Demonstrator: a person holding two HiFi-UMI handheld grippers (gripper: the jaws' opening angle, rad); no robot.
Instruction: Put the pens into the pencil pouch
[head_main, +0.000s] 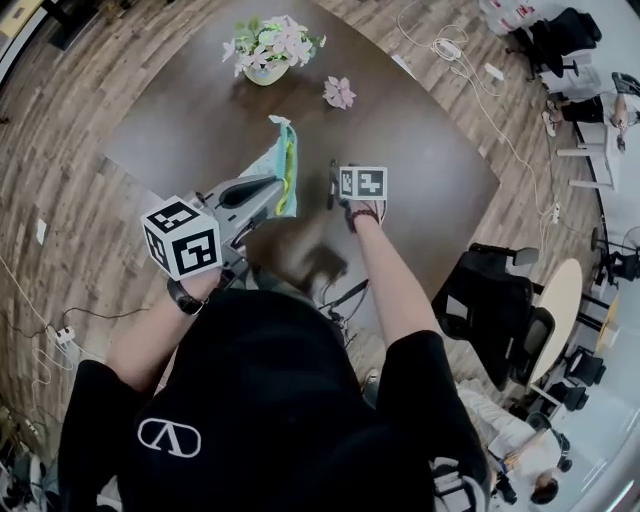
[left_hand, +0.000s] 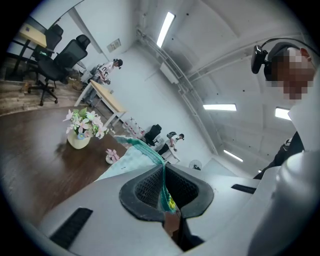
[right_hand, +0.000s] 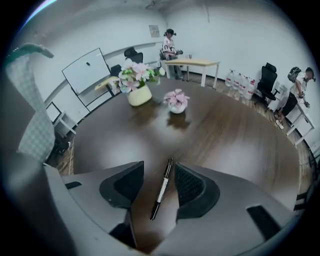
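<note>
My left gripper (head_main: 278, 192) is shut on the edge of a teal checked pencil pouch (head_main: 284, 162) and holds it up above the dark round table (head_main: 430, 170). In the left gripper view the pouch (left_hand: 131, 154) rises from the closed jaws of that gripper (left_hand: 164, 192). A black pen with a white label (right_hand: 161, 190) lies flat on the table. My right gripper (right_hand: 158, 175) points down over it, open, one jaw on each side, pads clear of the pen. In the head view the pen (head_main: 332, 186) shows just left of the right gripper's marker cube (head_main: 362, 182).
A vase of pink and white flowers (head_main: 268, 50) and a small pink flower pot (head_main: 340, 93) stand at the table's far side. Black office chairs (head_main: 495, 300) sit by the table's right edge. Cables run over the wooden floor. Other people are at desks in the background.
</note>
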